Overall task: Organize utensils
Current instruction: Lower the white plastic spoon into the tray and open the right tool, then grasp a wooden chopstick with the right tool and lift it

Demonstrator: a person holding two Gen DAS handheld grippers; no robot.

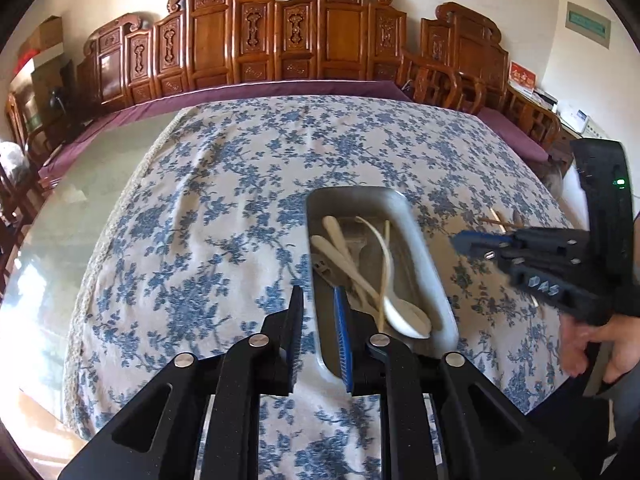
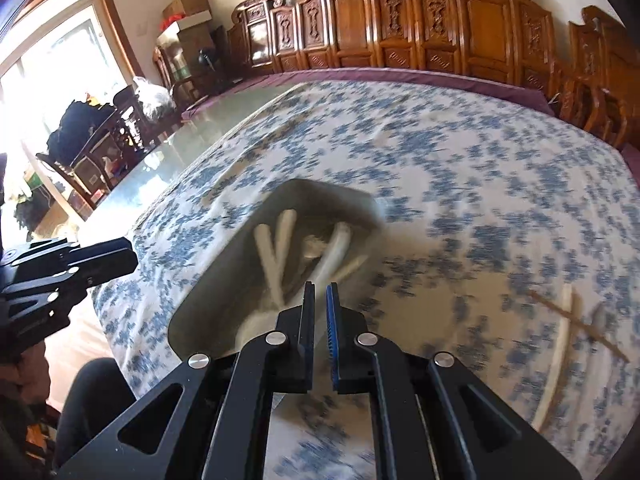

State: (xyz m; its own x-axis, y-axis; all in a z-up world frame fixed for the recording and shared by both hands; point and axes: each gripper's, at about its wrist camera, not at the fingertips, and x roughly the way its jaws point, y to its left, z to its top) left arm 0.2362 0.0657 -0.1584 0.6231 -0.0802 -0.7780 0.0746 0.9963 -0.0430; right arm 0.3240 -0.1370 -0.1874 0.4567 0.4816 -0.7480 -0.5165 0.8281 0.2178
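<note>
Blue-flowered cloth (image 1: 224,208) is covering most of a glass-topped desk (image 1: 60,200), with carved wooden chairs (image 1: 288,36) lining the wall behind it. Sitting on the cloth is a metal tray (image 1: 424,240), a long rectangular one, and it is holding several white spoons (image 1: 404,316) and pale chopsticks (image 1: 386,264) lying crossed over one another. Outside the tray, on the cloth to its right, more chopsticks (image 2: 560,356) are lying loose, one pale and one brown crossing it. In the left wrist view the left gripper (image 1: 318,300) is hovering over the near left corner of the tray, its jaws standing a little apart with nothing between them, the blue pad just over the tray's rim. Coming in from the right edge of that view is the right gripper (image 1: 456,238), held by a hand (image 1: 600,344) and pointing toward the tray. In the blurred right wrist view that gripper (image 2: 320,290) is hanging above the tray's near end, its jaws nearly closed and gripping nothing.
</note>
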